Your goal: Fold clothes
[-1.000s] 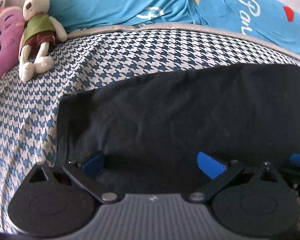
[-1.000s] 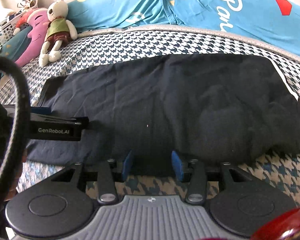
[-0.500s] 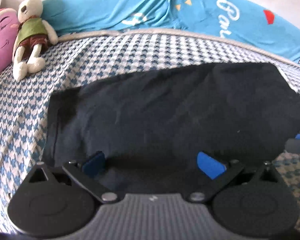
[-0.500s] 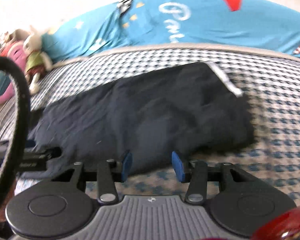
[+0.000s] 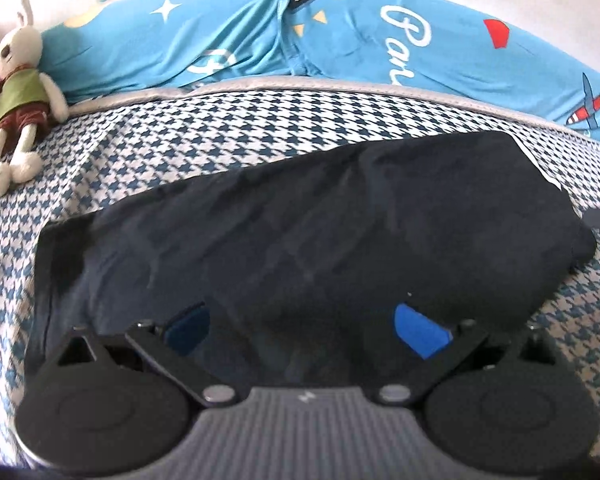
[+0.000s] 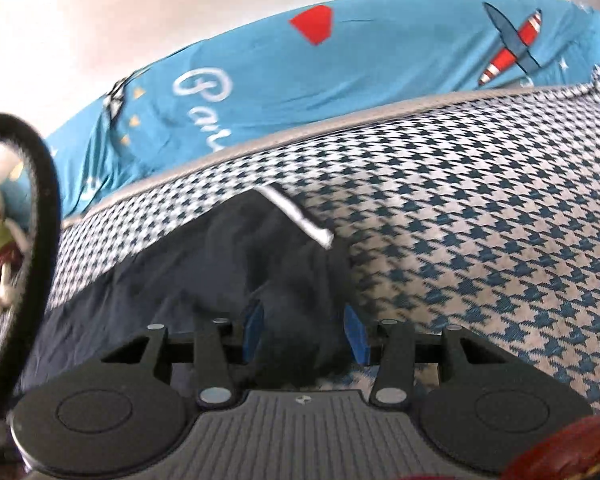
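Soft daylight fills both views, bright enough that the pale wall (image 6: 100, 40) behind the bed washes out to near white, while the dark garment (image 5: 320, 232) swallows detail and shows only faint creases. Both fisheye views bow straight lines: the blue bedding (image 5: 340, 52) arcs across the top and the corners go black. The right wrist view is smeared by motion, the houndstooth bed cover (image 6: 500, 220) and the garment's white strip (image 6: 300, 216) blurred, whereas the left wrist view is sharper, with a shadowed blue pad (image 5: 188, 326) on the left claw (image 5: 304, 328).
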{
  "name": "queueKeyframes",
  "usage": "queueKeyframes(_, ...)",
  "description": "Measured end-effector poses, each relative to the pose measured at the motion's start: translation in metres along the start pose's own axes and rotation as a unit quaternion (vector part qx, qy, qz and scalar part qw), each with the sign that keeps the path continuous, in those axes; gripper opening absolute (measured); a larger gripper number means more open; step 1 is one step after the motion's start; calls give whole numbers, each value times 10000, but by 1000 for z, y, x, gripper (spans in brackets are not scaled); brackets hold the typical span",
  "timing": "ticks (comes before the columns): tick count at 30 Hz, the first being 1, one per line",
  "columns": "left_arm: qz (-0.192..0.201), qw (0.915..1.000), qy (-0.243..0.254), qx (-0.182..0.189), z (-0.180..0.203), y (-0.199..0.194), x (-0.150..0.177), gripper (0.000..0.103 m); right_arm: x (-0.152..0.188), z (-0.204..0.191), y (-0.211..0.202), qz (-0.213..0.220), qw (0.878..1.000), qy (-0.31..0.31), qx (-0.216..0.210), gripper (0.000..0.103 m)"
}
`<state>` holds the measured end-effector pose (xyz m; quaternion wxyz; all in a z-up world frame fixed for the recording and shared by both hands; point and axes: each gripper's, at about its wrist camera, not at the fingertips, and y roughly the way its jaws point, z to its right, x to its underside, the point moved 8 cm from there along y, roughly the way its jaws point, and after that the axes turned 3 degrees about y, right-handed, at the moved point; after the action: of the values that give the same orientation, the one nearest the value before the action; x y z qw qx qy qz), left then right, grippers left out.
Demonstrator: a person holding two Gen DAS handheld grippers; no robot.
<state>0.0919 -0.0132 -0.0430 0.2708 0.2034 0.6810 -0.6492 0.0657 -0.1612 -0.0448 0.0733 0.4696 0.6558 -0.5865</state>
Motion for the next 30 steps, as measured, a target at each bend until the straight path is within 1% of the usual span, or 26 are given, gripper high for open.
queueKeyframes(2, -43, 10000, 47, 7, 3, 2, 2, 103, -6, 9, 5, 66, 9999, 125, -13, 45)
queueKeyframes(6, -129, 9998, 142, 22, 10, 7, 5, 103, -13, 27, 19, 56, 9993, 355, 49, 45)
queueKeyframes(9, -193, 9996, 212, 33, 15, 10, 7, 103, -14, 32, 29, 17, 9983, 574, -83, 45)
queueKeyframes(11, -236, 9994, 260, 40, 18, 12, 9, 103, -16, 30, 35, 25, 9980, 605, -173, 45)
queueKeyframes(15, -271, 9992, 302, 37, 20, 14, 10, 103, -15, 23, 51, -32, 9990, 419, -160, 45)
queueKeyframes(19, -278, 9991, 315, 25, 21, 13, 9, 103, -18, 18, 60, 101, 9998, 162, -111, 45)
queueKeyframes(21, -283, 9991, 307, 38, 20, 13, 9, 103, -19, 17, 63, 116, 9997, 143, -150, 47)
queueKeyframes(25, -280, 9991, 323, 48, 20, 13, 9, 103, -20, 13, 67, 142, 9998, 69, -155, 47)
queueKeyframes(27, -277, 9991, 323, 47, 20, 13, 9, 103, -20, 12, 68, 163, 9998, 19, -136, 45)
queueKeyframes(30, -272, 9991, 324, 46, 20, 13, 9, 103, -18, 11, 67, 198, 9997, -94, -130, 35)
